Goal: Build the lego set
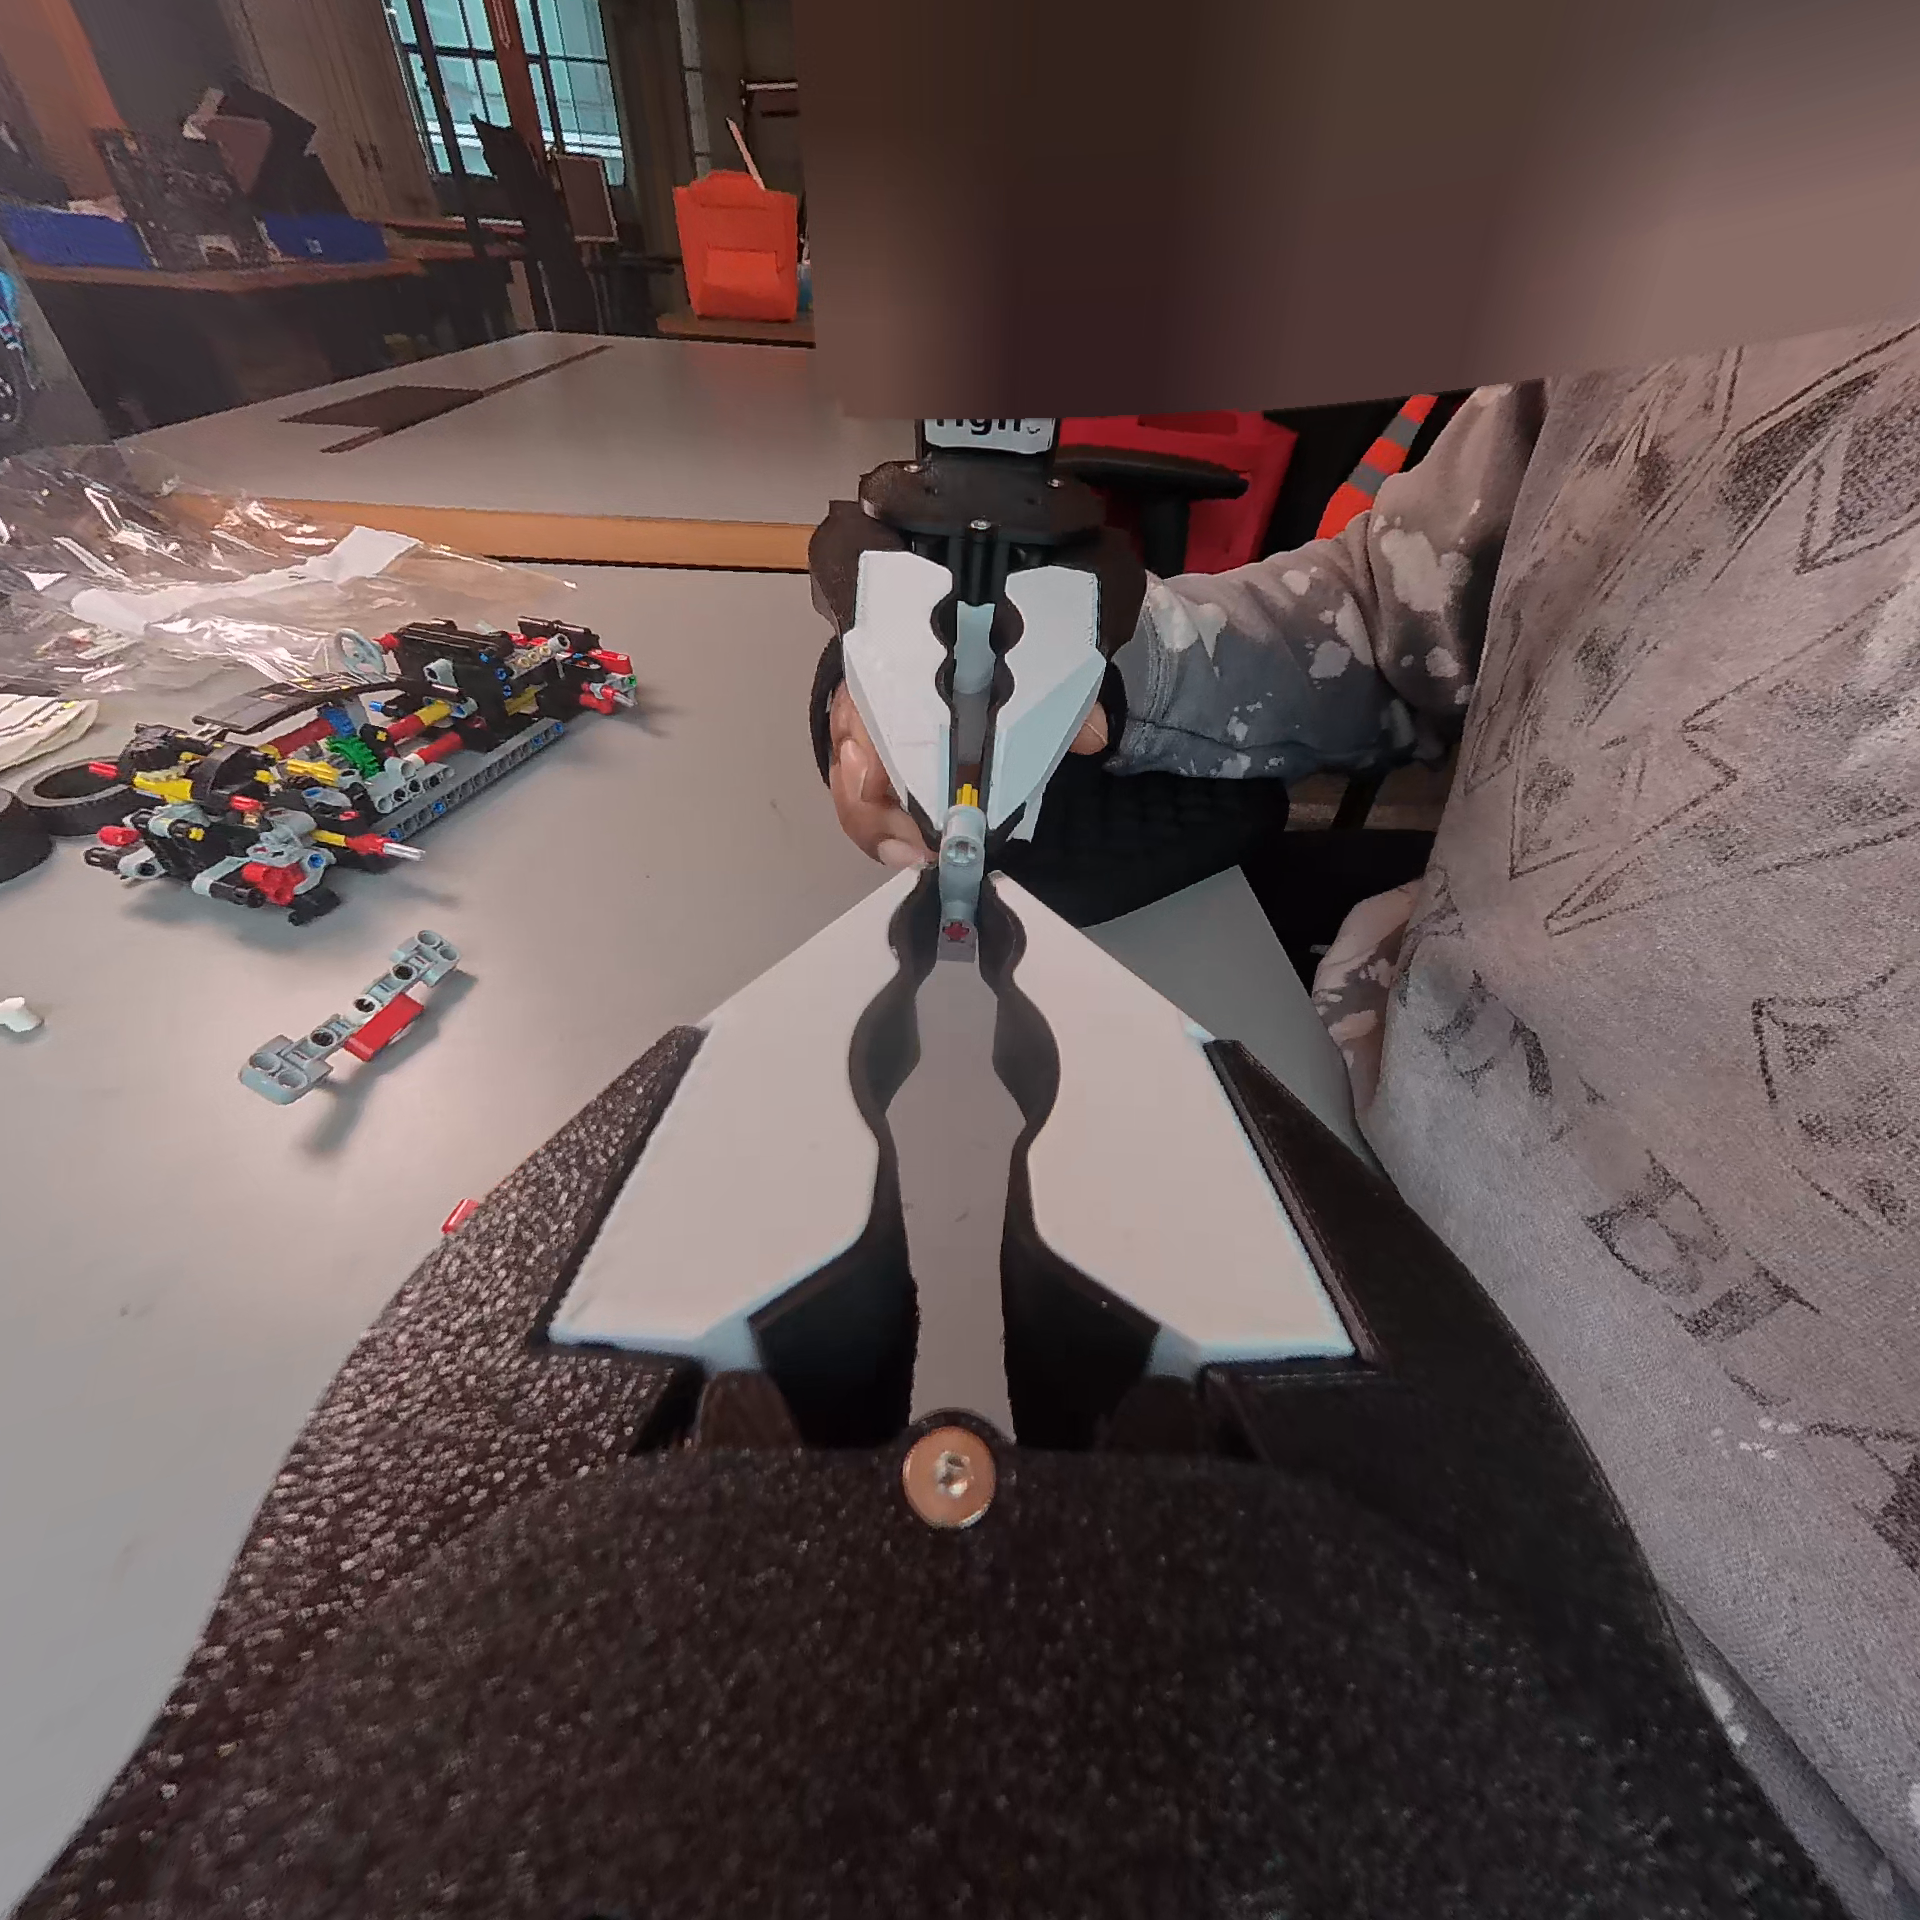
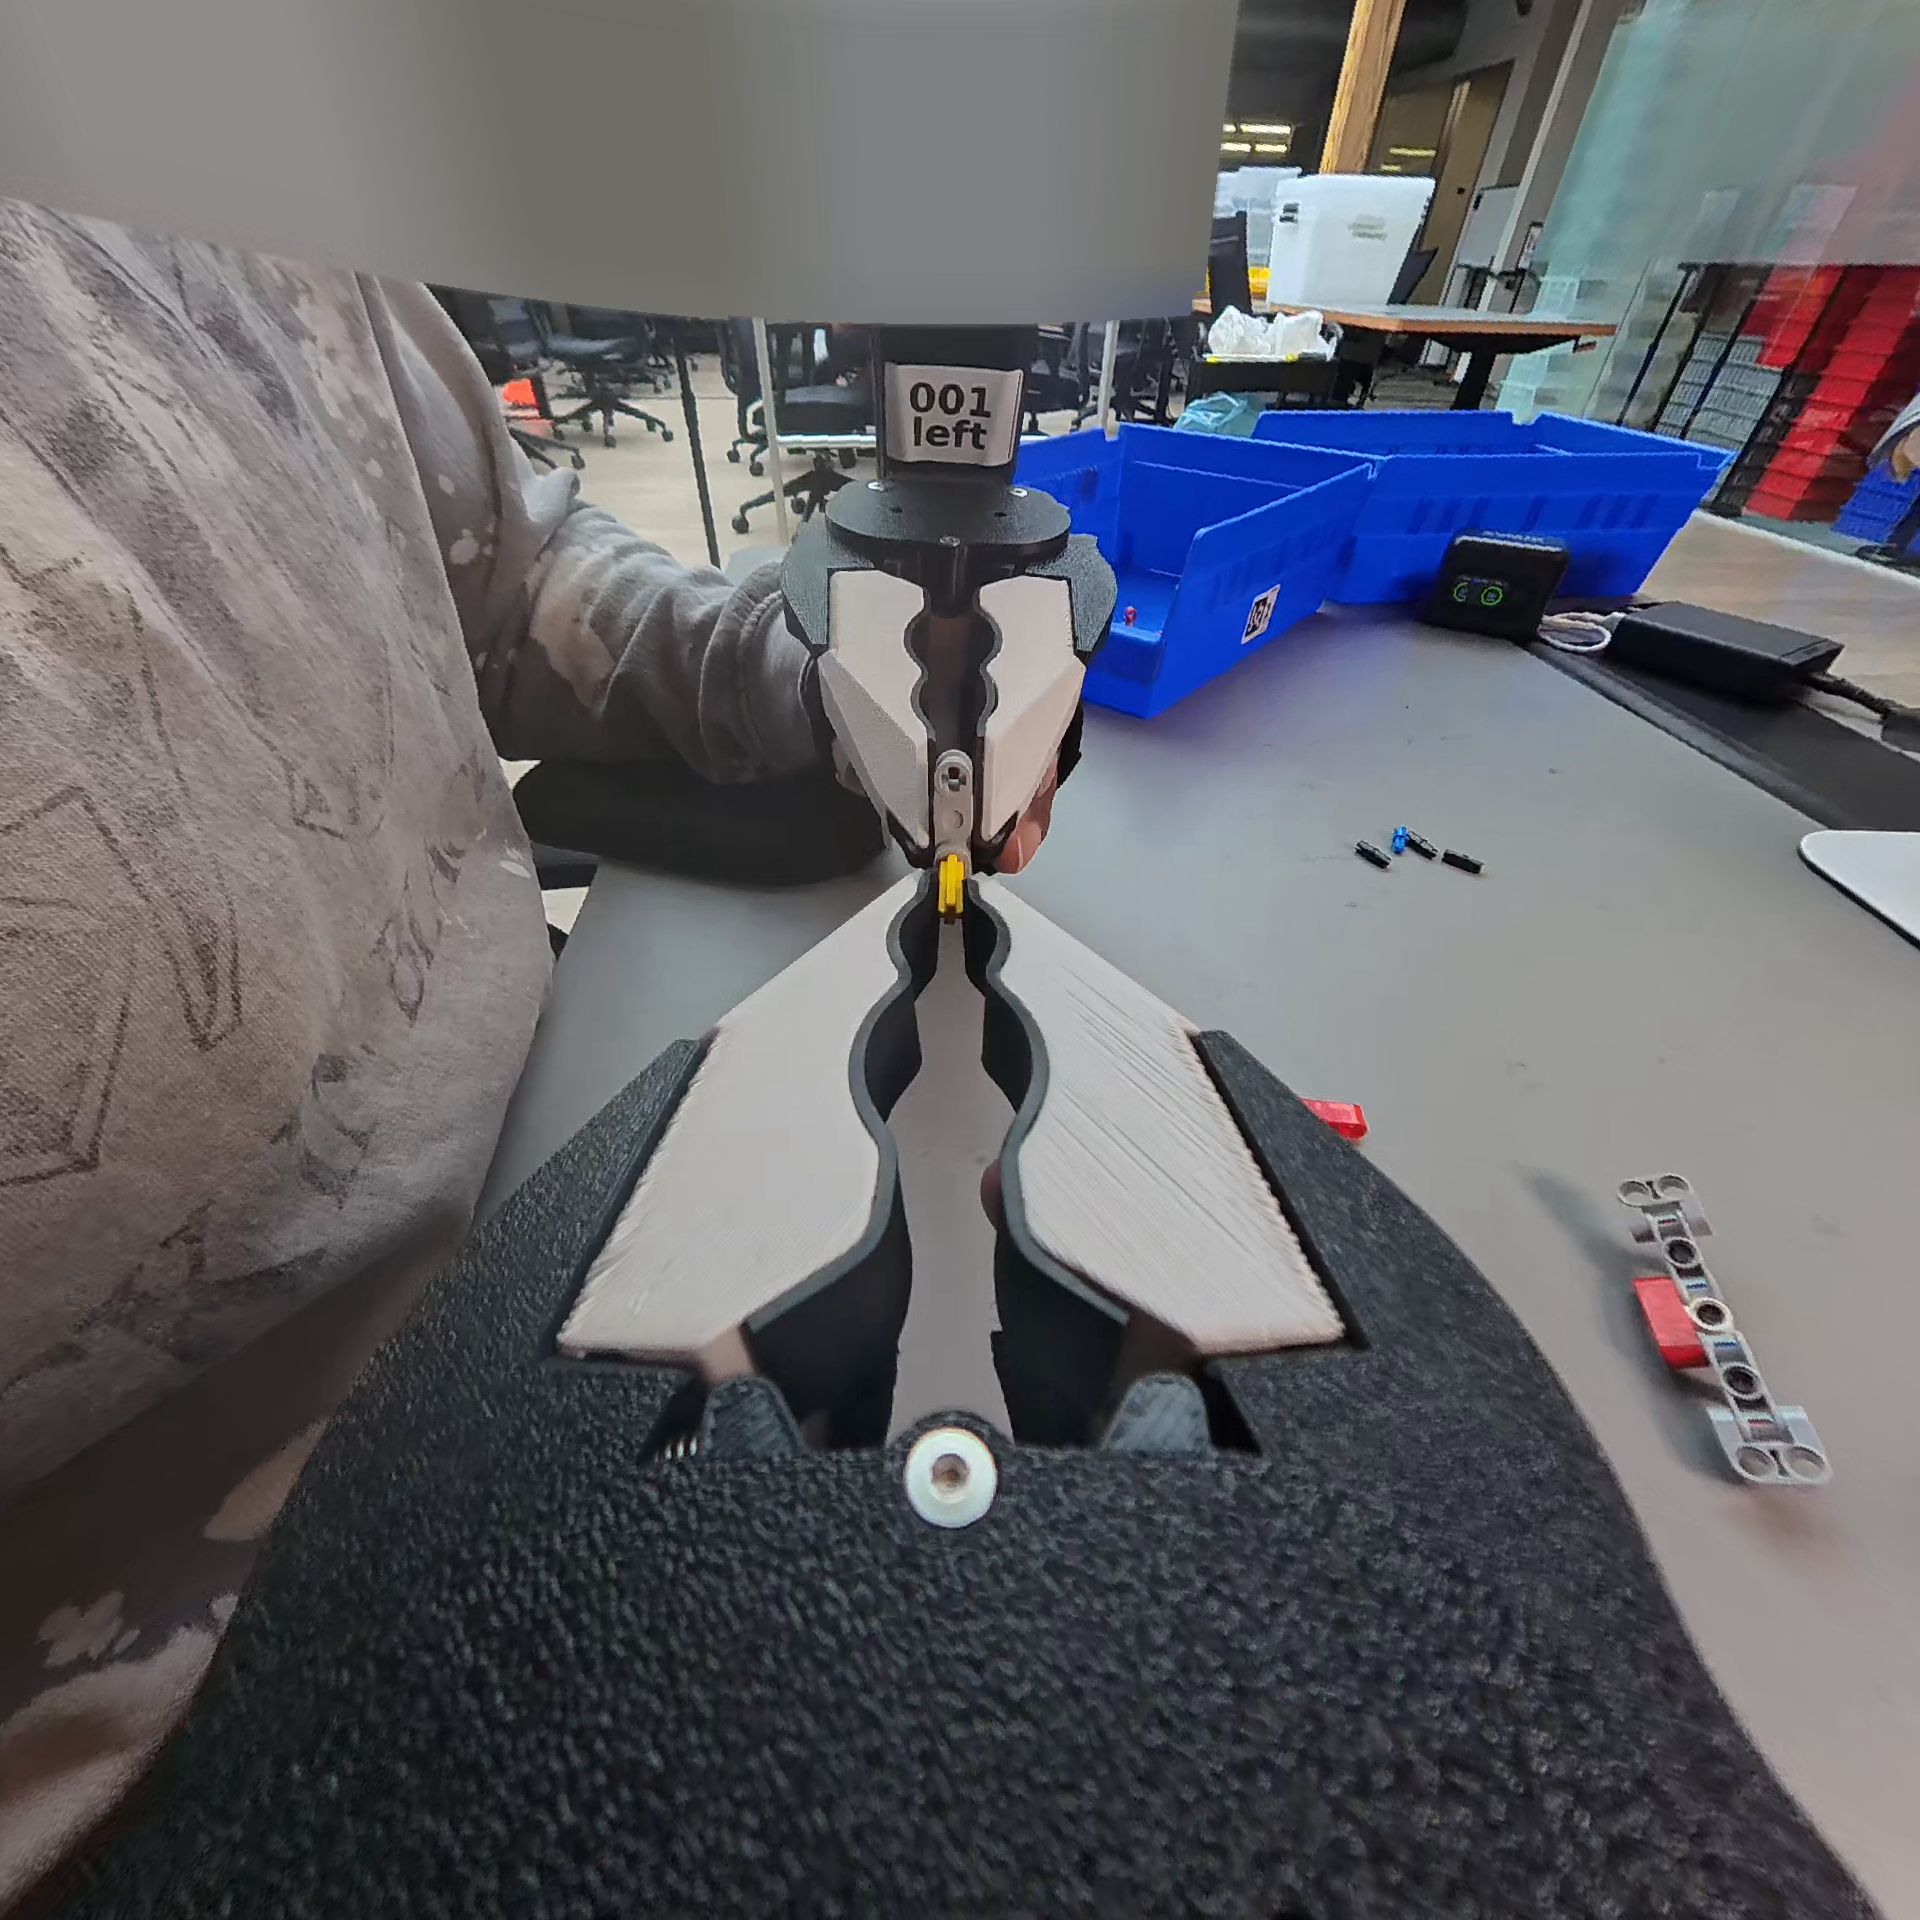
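Note:
My two grippers meet tip to tip above the table edge, close to the person's torso. My left gripper (image 1: 951,885) is shut on a small grey connector (image 1: 962,857) with a red axle end (image 1: 956,932) between its fingers. My right gripper (image 2: 948,883) is shut on a short yellow axle (image 2: 948,896). The yellow axle (image 1: 968,798) touches the end of the grey connector (image 2: 953,795). The left view shows the right gripper (image 1: 971,821) opposite, and the right view shows the left gripper (image 2: 951,847).
A partly built Lego chassis (image 1: 343,748) lies at the left with tyres (image 1: 62,800) and plastic bags (image 1: 208,582). A grey beam with a red piece (image 2: 1720,1340) lies on the grey table (image 1: 582,1039). Small pins (image 2: 1418,847), a loose red piece (image 2: 1335,1117) and blue bins (image 2: 1351,520) are nearby. My left and right fingertips are right by each other.

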Demonstrator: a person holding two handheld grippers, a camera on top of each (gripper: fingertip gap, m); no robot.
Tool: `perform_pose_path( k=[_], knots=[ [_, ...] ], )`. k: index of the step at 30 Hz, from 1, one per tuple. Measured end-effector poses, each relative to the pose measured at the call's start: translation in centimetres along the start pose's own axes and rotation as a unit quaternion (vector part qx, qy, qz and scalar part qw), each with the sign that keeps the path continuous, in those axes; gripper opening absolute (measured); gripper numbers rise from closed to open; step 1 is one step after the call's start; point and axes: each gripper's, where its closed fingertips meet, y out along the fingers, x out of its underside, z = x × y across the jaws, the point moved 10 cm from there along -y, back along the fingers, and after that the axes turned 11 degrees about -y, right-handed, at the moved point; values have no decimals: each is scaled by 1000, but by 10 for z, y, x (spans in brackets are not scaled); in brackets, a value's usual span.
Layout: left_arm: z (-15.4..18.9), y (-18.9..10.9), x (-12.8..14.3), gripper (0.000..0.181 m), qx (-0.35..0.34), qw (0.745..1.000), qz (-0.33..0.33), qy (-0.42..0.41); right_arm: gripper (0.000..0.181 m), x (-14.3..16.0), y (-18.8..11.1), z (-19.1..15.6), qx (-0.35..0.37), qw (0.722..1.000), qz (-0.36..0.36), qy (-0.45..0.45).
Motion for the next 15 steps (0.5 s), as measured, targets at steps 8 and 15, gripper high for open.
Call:
perform_pose_path(
  k=[8,15],
  knots=[
    [6,-1,-5,5,6,1000,18,11,1,-2,-2,-2,1,999,37,15],
    [10,1,-8,5,12,999,30,19,1,-4,1,-6,-2,998,56,23]
  ],
)
